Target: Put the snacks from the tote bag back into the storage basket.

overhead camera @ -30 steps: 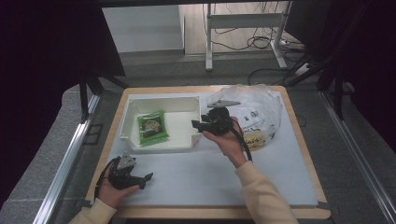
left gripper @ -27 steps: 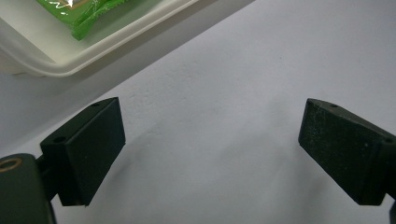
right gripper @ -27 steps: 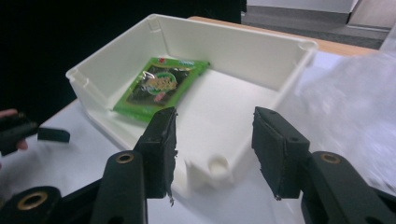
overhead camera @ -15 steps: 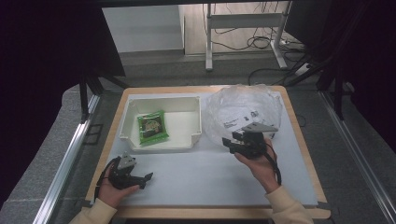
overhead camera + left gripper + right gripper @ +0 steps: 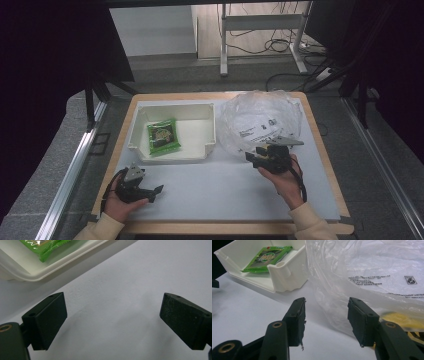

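A green foil snack packet [image 5: 163,137] is seen lying in the white open-fronted plastic bin [image 5: 172,151], while the empty, open-jawed right gripper [image 5: 256,158] is held at the crumpled clear plastic bag [image 5: 260,120], likely for the next pick, and the left gripper [image 5: 156,192] is parked wide open.

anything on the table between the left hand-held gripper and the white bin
No, that stretch is bare table top, per the high view: the left hand-held gripper sits just short of the white bin.
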`<state>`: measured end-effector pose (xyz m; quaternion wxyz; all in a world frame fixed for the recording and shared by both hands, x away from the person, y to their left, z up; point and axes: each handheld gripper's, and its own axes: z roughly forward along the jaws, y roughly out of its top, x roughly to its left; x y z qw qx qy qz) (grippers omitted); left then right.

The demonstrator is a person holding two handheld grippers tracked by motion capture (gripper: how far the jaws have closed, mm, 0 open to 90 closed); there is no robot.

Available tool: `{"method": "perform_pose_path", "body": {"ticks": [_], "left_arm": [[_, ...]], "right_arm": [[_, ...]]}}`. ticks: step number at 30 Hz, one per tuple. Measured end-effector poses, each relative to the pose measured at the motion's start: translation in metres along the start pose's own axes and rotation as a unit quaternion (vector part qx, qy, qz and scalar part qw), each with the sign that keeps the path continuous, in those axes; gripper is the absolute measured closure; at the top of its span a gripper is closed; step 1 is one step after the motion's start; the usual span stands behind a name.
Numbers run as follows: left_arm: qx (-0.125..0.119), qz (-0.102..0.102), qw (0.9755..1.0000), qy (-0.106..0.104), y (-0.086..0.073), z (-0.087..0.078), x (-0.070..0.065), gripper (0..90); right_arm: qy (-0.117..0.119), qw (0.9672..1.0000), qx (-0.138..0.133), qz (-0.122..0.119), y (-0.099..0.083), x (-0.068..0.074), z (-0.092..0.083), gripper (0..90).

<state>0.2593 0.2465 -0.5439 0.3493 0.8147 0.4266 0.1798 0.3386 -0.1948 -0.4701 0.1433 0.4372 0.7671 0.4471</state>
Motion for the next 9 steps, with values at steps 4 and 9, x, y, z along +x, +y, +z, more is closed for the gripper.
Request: {"method": "perform_pose_path", "body": {"ticks": [4,9], "left_arm": [[-0.002,-0.003,1.0000,0.001,0.0000,0.0001,-0.0005,7.5],[-0.001,-0.001,1.0000,0.001,0.0002,0.0005,-0.0006,7.5]], "right_arm": [[0.001,1.0000,-0.003,0.000,0.0005,-0.0006,-0.0012,48.6],[0.002,1.0000,-0.003,-0.003,0.0004,0.0007,-0.0013,48.4]]}}
